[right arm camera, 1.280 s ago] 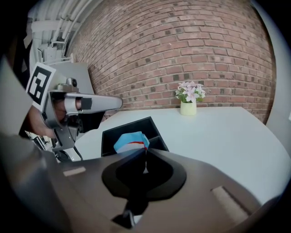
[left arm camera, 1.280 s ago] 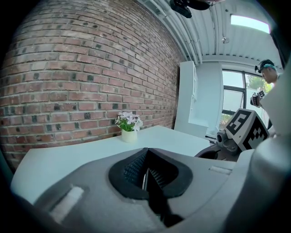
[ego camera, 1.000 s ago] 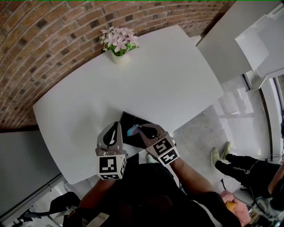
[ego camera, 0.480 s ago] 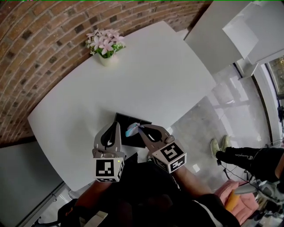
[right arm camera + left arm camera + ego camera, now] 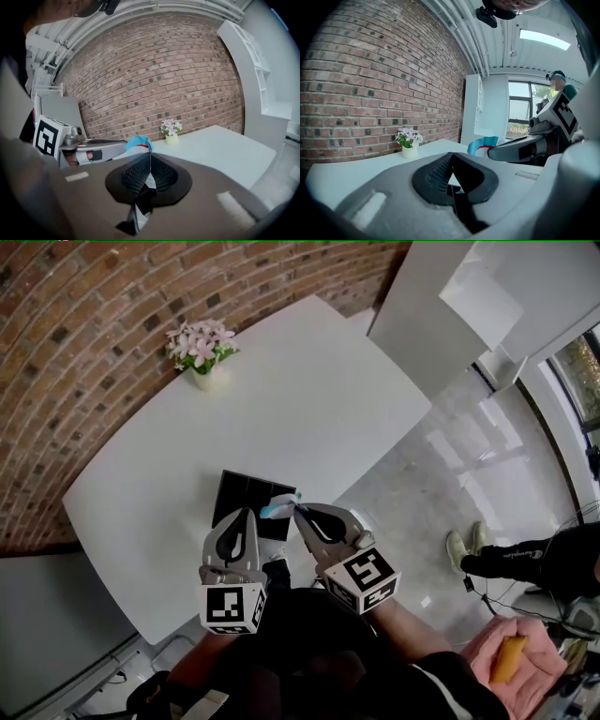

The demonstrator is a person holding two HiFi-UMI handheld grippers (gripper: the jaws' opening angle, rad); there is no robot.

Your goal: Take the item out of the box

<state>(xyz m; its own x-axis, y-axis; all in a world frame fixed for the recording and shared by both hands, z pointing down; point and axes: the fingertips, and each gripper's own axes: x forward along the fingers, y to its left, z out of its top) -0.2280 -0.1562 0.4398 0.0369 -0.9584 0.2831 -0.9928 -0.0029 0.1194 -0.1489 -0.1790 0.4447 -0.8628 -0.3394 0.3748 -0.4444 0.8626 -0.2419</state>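
One broad white table [image 5: 309, 399] under everything, brick wall behind it, nearly bare but for a flower pot [image 5: 200, 351] far back by the wall. Framed further to the left than a second ago, most likely from a turn of the head, not from any shift of the furniture.

Next down in size, a flat black box [image 5: 239, 498], lying close to the table's near edge and apparently unmoved on the tabletop.

Over its near side, the left gripper [image 5: 246, 519], jaws pressed together on nothing. Touching the box or just above it, impossible to tell. Beside it, the right gripper [image 5: 302, 512], clenched tight on a thin fold of the blue item [image 5: 279, 509].

Smallest and most changed, that item. A second ago low over the box's dark middle; now out by the box's right rim, hanging from the right jaw tips and, in the left gripper view, well clear of the tabletop. Judged from this: lifted free of the box already, with only a set-down left.

As for room, plenty of open white surface beyond the box and to its left. Much less to the right, where the table's edge runs near, with glossy floor below and a person's shoes [image 5: 467, 557] well apart on it. Safer, probably, to put the item down on the far side than toward that edge.
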